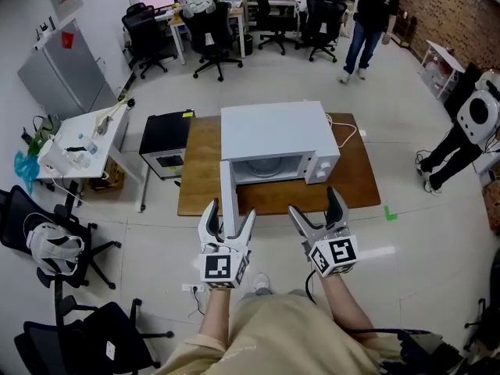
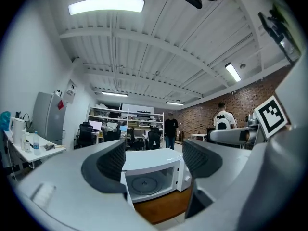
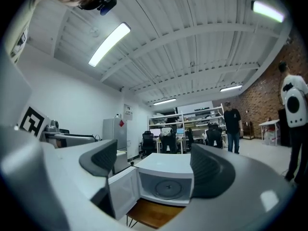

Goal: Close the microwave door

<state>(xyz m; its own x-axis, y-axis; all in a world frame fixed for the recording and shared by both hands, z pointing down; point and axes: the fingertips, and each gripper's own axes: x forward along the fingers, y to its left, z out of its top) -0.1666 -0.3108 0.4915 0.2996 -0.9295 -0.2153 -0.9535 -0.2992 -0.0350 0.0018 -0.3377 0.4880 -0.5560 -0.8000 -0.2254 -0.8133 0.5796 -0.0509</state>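
A white microwave (image 1: 277, 139) stands on a brown wooden table (image 1: 355, 186). Its door (image 1: 228, 198) hangs open, swung out toward me at the left of the cavity. Both grippers are held in the air just short of the table's near edge, apart from the microwave. My left gripper (image 1: 226, 223) is open and empty, right in front of the door's free edge. My right gripper (image 1: 319, 209) is open and empty, in front of the control panel side. The left gripper view shows the microwave (image 2: 154, 174) between its jaws. The right gripper view shows the cavity (image 3: 168, 184) and the door (image 3: 122, 191).
A black cabinet (image 1: 166, 143) stands against the table's left side. A white side table (image 1: 82, 143) with clutter and office chairs (image 1: 47, 244) are at the left. One person (image 1: 367, 22) stands far back, another (image 1: 469, 131) at the right. A cable (image 1: 344, 135) trails off the microwave's right.
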